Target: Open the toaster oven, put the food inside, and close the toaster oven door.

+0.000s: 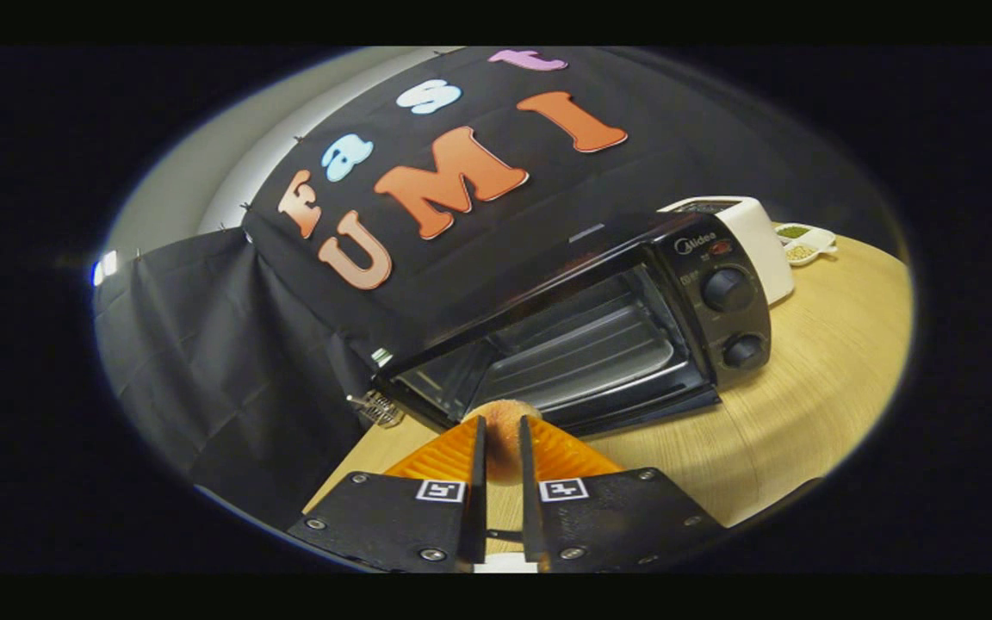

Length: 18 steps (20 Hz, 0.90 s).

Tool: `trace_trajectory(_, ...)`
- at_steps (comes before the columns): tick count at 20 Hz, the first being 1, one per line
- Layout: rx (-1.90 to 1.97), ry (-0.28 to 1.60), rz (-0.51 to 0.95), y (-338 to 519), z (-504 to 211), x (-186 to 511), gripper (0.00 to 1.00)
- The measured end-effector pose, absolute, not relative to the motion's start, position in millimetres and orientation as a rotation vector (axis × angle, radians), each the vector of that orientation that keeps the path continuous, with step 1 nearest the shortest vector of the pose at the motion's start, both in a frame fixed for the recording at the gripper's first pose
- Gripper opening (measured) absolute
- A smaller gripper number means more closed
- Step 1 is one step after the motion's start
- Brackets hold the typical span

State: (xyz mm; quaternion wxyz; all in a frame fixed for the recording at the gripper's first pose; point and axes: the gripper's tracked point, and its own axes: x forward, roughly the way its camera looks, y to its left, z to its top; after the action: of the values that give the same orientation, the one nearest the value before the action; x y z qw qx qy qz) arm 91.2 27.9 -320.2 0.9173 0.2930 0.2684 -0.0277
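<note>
Gripper view: gripper (pixel 502 435) clenched on the food (pixel 505 443), a brownish piece pinched between both orange fingers (pixel 443 452), just before the open toaster oven (pixel 582 331) on the table (pixel 806 405). Risk: the piece could catch the lowered door (pixel 634 405) and slip out.

A light wooden table (pixel 815 405) spreads ahead of the fingers; black cloth wall (pixel 203 344) hangs beyond it, a pale wall (pixel 203 172) higher behind.
</note>
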Motion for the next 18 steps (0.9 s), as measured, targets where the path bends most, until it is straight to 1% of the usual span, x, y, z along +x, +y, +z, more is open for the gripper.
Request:
trace_trajectory(4,0.726,0.567,-0.097,19.9,-334.0,124.8,0.17)
trace_trajectory(12,0.660,0.541,-0.199,3.2,-354.2,173.3,0.17)
trace_trajectory(18,0.583,0.586,-0.236,3.5,-376.8,177.8,0.17)
